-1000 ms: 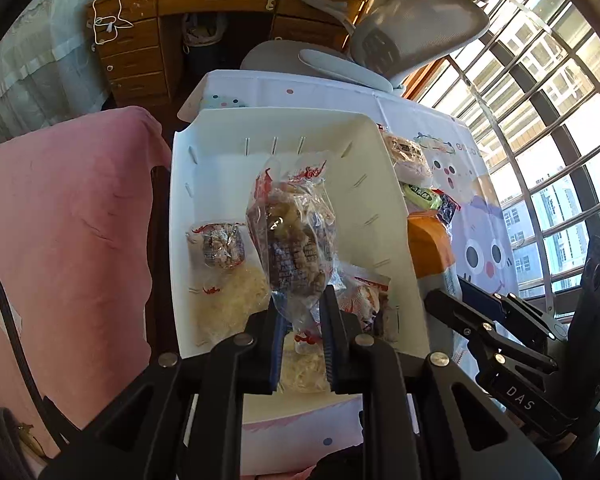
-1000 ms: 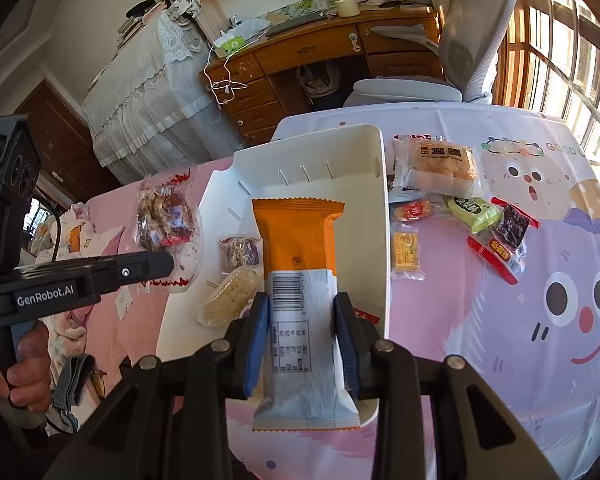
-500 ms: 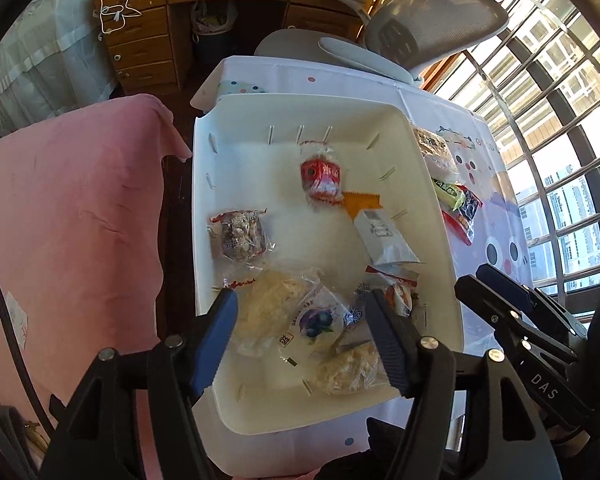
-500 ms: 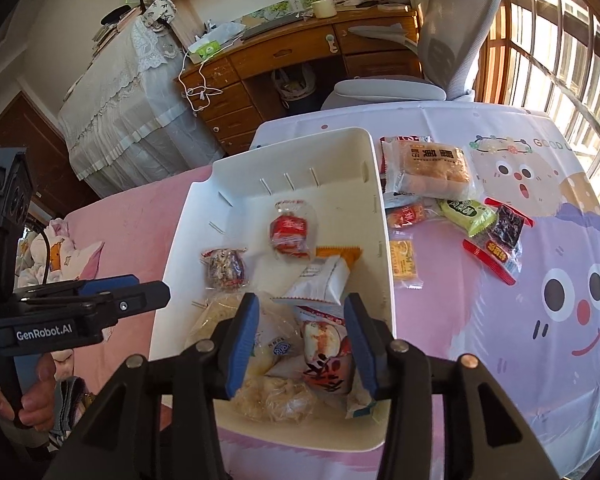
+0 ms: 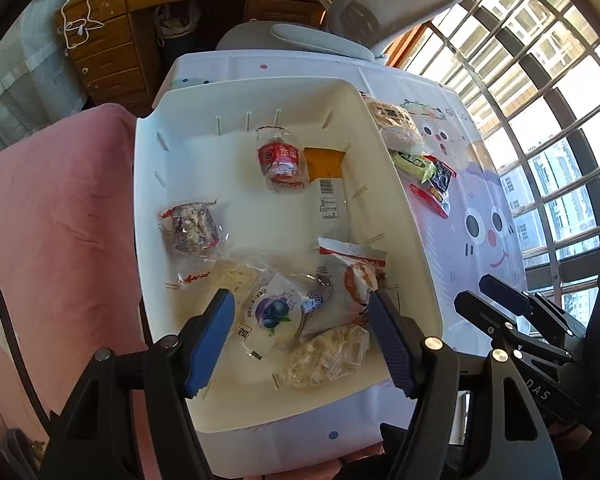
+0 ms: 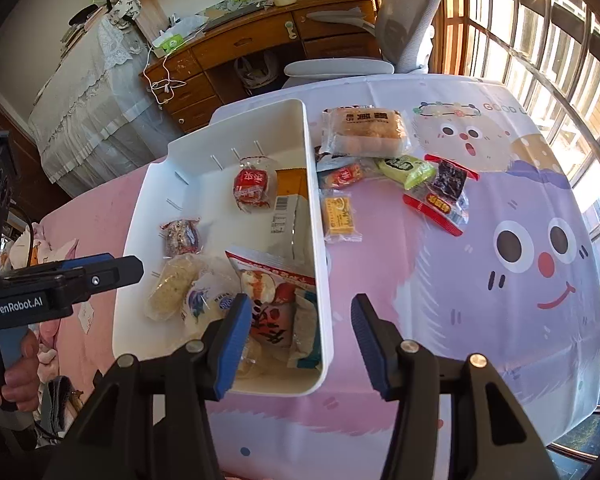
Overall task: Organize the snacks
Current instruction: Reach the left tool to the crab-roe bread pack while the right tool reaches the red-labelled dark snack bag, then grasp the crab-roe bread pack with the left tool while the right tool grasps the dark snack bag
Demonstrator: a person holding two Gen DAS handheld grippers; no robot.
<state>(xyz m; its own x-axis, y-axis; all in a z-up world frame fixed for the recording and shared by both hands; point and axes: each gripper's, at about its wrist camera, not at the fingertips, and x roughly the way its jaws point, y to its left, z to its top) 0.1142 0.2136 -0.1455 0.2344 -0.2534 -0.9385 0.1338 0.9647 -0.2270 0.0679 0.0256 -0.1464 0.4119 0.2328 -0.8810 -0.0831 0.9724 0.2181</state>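
The white bin (image 6: 318, 264) on the bench (image 6: 480, 320) held most snacks; a few packets (image 6: 342, 216) lay at its three o'clock. The right tongs (image 6: 296, 344), empty and opening, straddled the bin's wall. The left tongs (image 5: 302, 336) hung wide and empty. I judge the next move was fetching the bread pack (image 6: 366, 128), soft and crinkly

A home bedroom-study: wooden desk (image 6: 260, 52), office chair (image 6: 404, 20), draped bed (image 6: 88, 92)
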